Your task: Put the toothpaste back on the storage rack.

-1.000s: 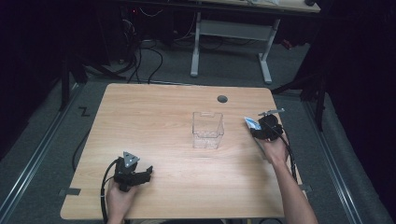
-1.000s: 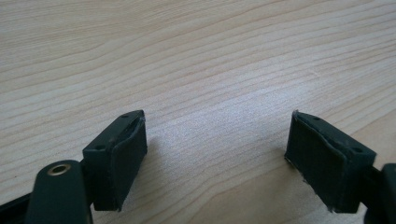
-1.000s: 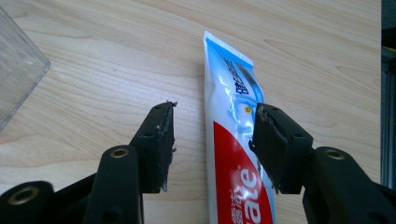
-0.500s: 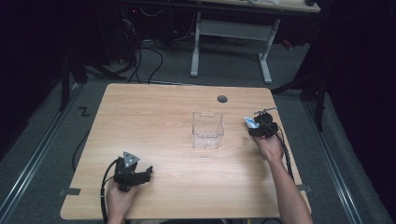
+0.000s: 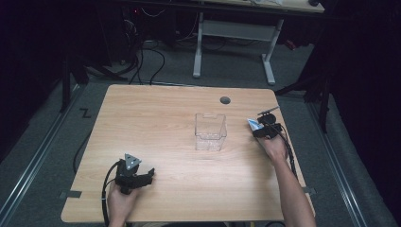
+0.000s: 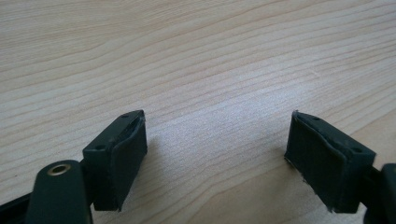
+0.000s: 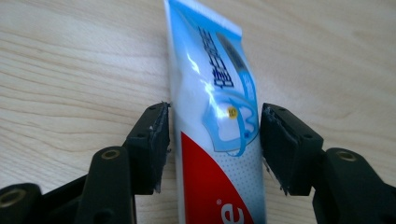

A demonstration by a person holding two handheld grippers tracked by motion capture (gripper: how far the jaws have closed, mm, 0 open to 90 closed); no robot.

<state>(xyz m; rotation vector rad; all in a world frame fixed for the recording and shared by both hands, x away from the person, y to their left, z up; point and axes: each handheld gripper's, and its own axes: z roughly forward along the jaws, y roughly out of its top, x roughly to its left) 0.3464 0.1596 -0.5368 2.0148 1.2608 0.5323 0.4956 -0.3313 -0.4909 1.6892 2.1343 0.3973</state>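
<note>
While flat, the toothpaste tube (image 7: 212, 121) points away lengthwise.

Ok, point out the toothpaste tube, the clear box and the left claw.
toothpaste tube (image 7: 210, 116): right gripper view, printed middle.
clear box (image 5: 211, 132): high view, front wall.
left claw (image 6: 215, 158): left gripper view, midway between its pads.

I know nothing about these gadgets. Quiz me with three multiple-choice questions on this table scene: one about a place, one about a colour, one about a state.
1. Where does the toothpaste tube lie?
A. inside the clear box
B. on the table, between the right gripper's fingers
C. on the floor

2. What colour is the tube's lower part?
A. red
B. green
C. black

3. What is between the left gripper's fingers?
A. a tube
B. a box
C. nothing

Answers: 1 B, the right gripper straddles it on the table, with the clear box apart. 2 A, red shows below the blue and white. 3 C, the left gripper stands open over bare wood.
</note>
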